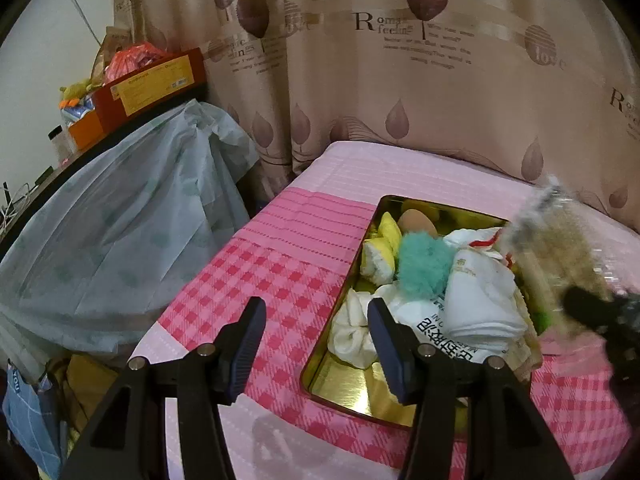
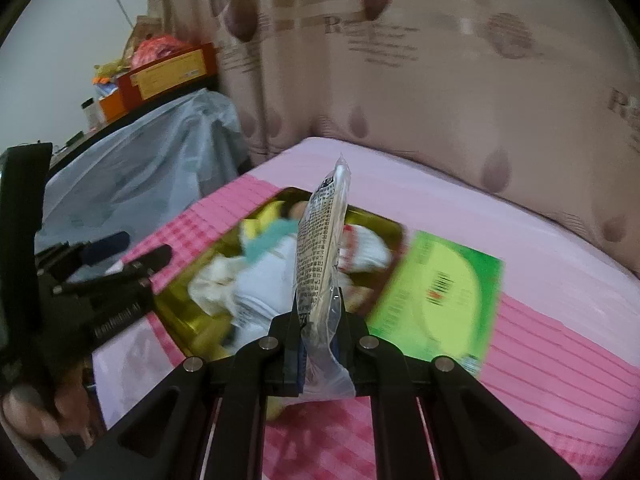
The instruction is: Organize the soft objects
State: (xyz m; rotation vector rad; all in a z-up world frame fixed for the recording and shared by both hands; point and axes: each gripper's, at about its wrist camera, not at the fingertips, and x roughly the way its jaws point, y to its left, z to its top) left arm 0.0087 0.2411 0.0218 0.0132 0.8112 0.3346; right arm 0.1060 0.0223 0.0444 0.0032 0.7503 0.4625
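Mid-carry: right gripper [image 2: 320, 312] pinched a clear packet [image 2: 322, 248] over the gold tin [image 1: 348, 388]; left gripper [image 1: 316, 344] hung spread, empty, at the tin's 9 o'clock edge.
Risk: the grip sat low on slick film, so a fast swing could let the packet flop or slip out. Right wrist view alone showed a green packet [image 2: 440, 292] at the tin's 3 o'clock; left view showed the teal pompom [image 1: 420, 264] sharply.
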